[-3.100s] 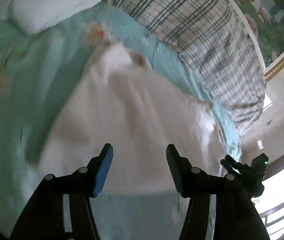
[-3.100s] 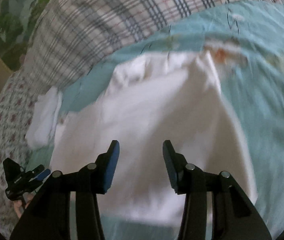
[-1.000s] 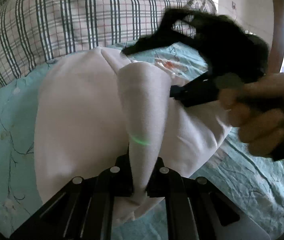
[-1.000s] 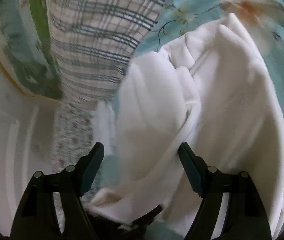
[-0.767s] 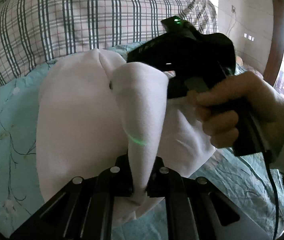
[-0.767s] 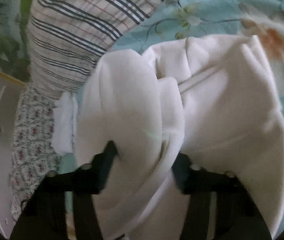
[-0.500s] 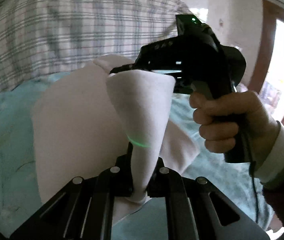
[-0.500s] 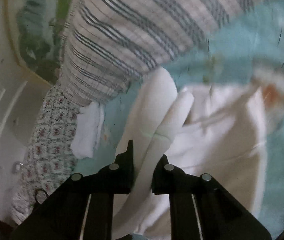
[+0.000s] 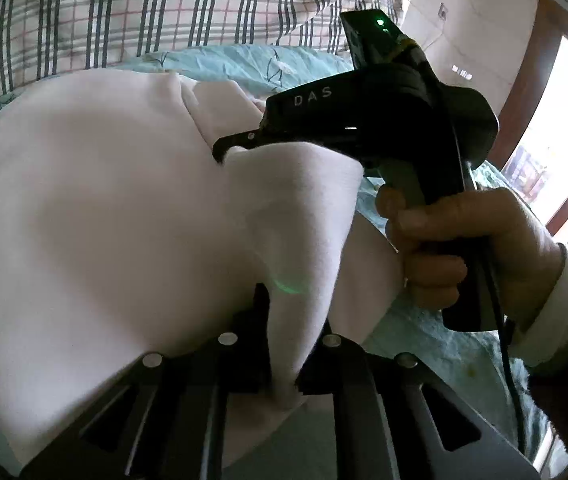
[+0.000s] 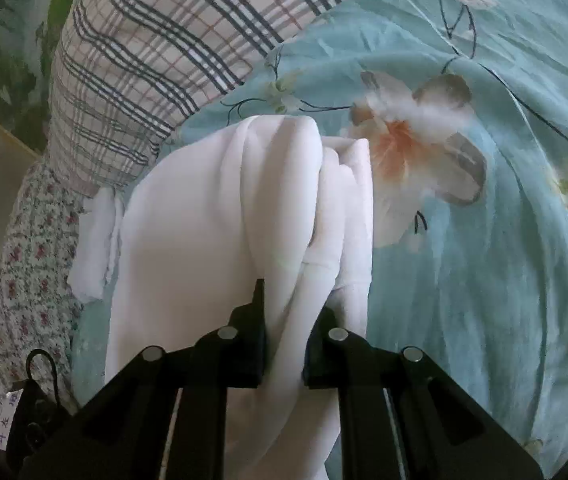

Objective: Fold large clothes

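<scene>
Garment, white, lies bunched on the bed mid-fold, an edge pinched in each clenched claw, left and right; next, I judge, carry both edges toward twelve o'clock and lay them flat.

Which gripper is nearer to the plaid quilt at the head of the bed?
Right. In the left wrist view, the right gripper grips the white garment at its far edge, just short of the plaid quilt; the left gripper clamps the near edge.

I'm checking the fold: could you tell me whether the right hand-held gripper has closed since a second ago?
Yes: the right hand-held gripper, then open around the white garment, has clamped it.
</scene>
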Demonstrator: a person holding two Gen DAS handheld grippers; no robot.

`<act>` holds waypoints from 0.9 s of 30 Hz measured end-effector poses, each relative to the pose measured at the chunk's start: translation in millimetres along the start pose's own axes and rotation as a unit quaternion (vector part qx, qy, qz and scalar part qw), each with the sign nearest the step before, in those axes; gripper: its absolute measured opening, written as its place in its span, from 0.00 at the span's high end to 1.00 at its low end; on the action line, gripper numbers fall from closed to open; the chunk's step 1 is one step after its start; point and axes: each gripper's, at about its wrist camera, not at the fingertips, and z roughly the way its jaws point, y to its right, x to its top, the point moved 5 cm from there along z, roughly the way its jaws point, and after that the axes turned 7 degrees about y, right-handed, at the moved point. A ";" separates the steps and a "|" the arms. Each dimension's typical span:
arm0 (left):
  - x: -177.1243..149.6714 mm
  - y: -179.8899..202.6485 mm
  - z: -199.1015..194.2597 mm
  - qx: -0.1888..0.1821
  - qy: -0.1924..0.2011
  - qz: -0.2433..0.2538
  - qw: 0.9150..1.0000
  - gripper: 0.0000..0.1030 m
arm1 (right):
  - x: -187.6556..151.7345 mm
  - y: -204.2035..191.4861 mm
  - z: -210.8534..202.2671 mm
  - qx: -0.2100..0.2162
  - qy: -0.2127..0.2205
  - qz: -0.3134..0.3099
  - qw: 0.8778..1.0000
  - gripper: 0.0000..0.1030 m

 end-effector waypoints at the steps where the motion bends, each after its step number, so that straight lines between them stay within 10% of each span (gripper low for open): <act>1: -0.3 -0.2 -3.8 -0.004 0.000 -0.004 1.000 0.85 | 0.6 -1.2 -2.3 -0.002 -0.001 -0.001 1.000 0.82; 11: -15.3 4.4 -86.8 -0.020 0.036 -0.032 0.999 0.32 | -10.4 -28.6 -32.8 -0.100 -0.005 -0.080 0.992 0.50; 19: -13.1 -82.0 -124.7 0.038 0.058 -0.130 0.989 0.20 | -21.7 -22.7 -42.2 -0.096 -0.020 -0.077 0.992 0.38; 27: -8.7 -139.7 -87.1 -0.020 0.018 -0.216 0.976 0.19 | -15.1 -10.1 -27.1 -0.033 -0.027 -0.014 0.999 0.38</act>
